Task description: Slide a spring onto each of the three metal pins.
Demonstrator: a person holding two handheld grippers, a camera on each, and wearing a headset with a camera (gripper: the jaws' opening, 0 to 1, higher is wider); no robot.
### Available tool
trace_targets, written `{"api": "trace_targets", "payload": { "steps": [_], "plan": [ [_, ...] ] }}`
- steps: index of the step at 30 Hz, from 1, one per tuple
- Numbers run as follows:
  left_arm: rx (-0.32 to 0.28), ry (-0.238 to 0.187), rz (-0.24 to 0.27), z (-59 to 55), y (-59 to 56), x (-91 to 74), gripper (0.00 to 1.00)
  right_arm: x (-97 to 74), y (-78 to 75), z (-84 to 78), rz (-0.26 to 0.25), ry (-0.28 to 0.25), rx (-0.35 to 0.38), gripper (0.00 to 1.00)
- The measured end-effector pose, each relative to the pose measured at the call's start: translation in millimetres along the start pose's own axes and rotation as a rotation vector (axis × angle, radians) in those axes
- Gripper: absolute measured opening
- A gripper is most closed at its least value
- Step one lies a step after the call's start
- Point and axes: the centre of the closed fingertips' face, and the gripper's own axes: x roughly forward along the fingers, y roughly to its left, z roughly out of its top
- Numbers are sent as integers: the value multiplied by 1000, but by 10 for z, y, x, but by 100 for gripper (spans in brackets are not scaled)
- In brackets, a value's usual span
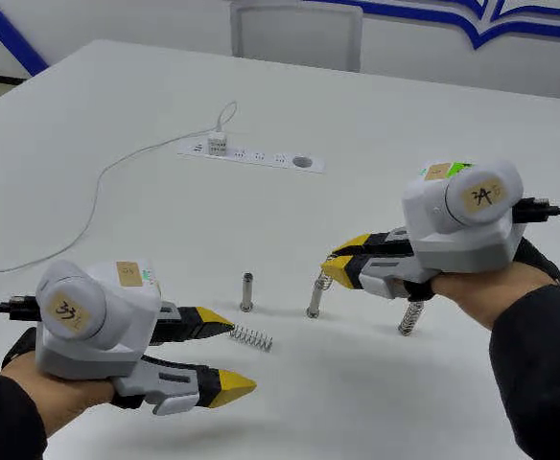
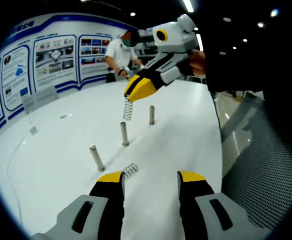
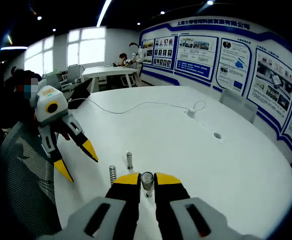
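The spring (image 1: 325, 281) hangs over the middle pin (image 1: 315, 302).
The right gripper (image 1: 336, 264) pinches it upright in its fingers, just above the pin; the left gripper (image 1: 242, 356) has its fingers wide apart, empty.

Your head view looks forward and down over the white table (image 1: 357, 144). Your left gripper view faces the right gripper (image 2: 138, 90), upper center; your right gripper view faces the left gripper (image 3: 82, 169), left. All 3 share the pins (image 1: 247, 290).
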Motion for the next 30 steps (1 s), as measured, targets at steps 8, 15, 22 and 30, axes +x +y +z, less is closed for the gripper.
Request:
{"api": "trace_targets", "payload": {
  "steps": [8, 15, 22, 30],
  "plan": [
    [-3, 1, 2, -5, 1, -6, 43, 104, -38, -63, 0, 28, 9, 12],
    [-5, 0, 3, -2, 1, -11, 43, 144, -77, -111, 0, 44, 14, 12],
    [-5, 2, 5, -5, 0, -16, 43, 242, -82, -191, 9, 72, 21, 12],
    [-5, 3, 6, -4, -1, -18, 43, 390, -74, -376, 20, 130, 33, 12]
  ]
}}
